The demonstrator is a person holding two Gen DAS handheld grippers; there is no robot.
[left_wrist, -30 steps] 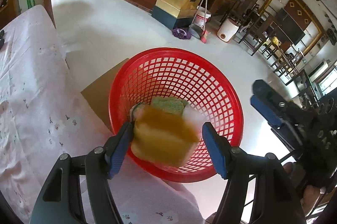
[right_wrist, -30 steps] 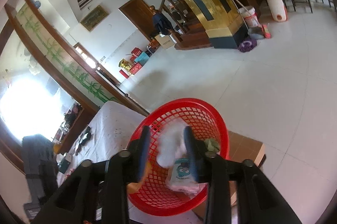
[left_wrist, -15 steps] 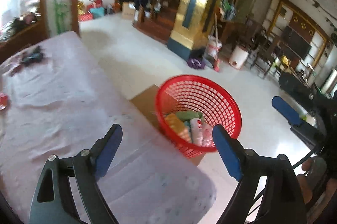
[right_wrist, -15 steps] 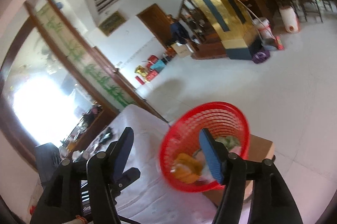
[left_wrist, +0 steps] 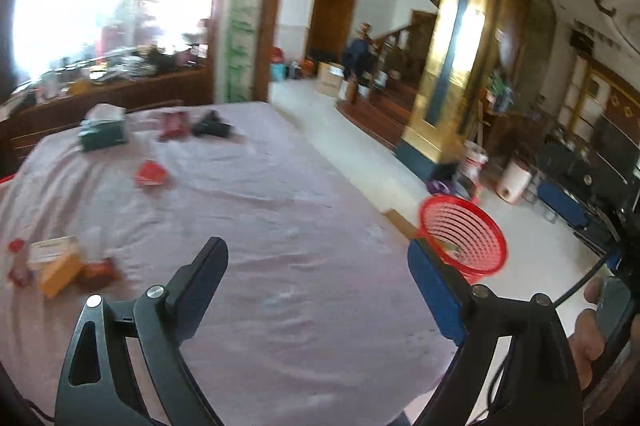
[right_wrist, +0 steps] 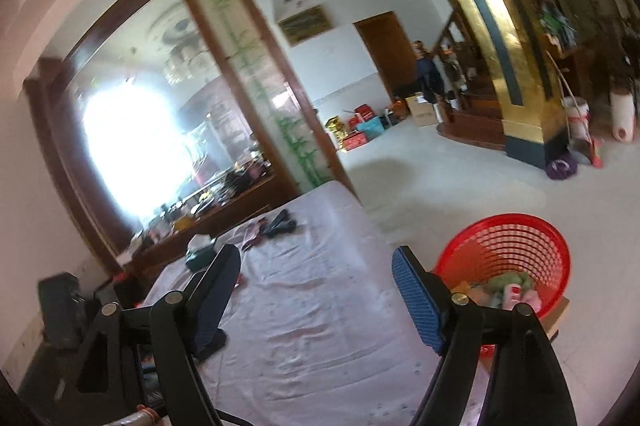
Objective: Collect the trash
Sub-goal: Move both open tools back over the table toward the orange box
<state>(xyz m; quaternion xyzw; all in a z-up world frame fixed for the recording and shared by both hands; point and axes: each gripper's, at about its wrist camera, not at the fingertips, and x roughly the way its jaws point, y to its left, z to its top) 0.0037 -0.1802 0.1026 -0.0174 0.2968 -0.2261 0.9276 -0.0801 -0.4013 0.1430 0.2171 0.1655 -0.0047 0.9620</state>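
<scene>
Both tongs have left the red basket [left_wrist: 460, 238] since a second ago: back then your left tongs [left_wrist: 316, 266] were just letting go of a yellow packet over it and your right tongs [right_wrist: 316, 276] had white trash between the pads; now both hang over the desk [left_wrist: 280, 226] with nothing between them.

Left tongs: jaws wide apart and opening, empty, blue pads clear of everything. Right tongs: same, jaws apart and opening, empty.

Basket sits off the desk's right edge, on a brown cardboard box [right_wrist: 558, 314] on the floor. Right wrist view shows trash inside it [right_wrist: 508, 290]: green, pink-white and orange pieces, blurred.

Trash on the desk, left wrist view:
- orange-yellow box [left_wrist: 56, 264] near the left edge, beside a small red packet [left_wrist: 98, 272] and a red-capped item [left_wrist: 16, 258]
- red wrapper [left_wrist: 151, 173] further up, alone
- green tissue box [left_wrist: 103, 131], a red item [left_wrist: 173, 125] and a dark object [left_wrist: 212, 127] at the far end

Desk carries a pale pink, wrinkled cloth. Your right hand [left_wrist: 588, 342] shows at the right rim of the left wrist view, gripping its handle. Motion blur is heavy in both views; small labels cannot be read.
</scene>
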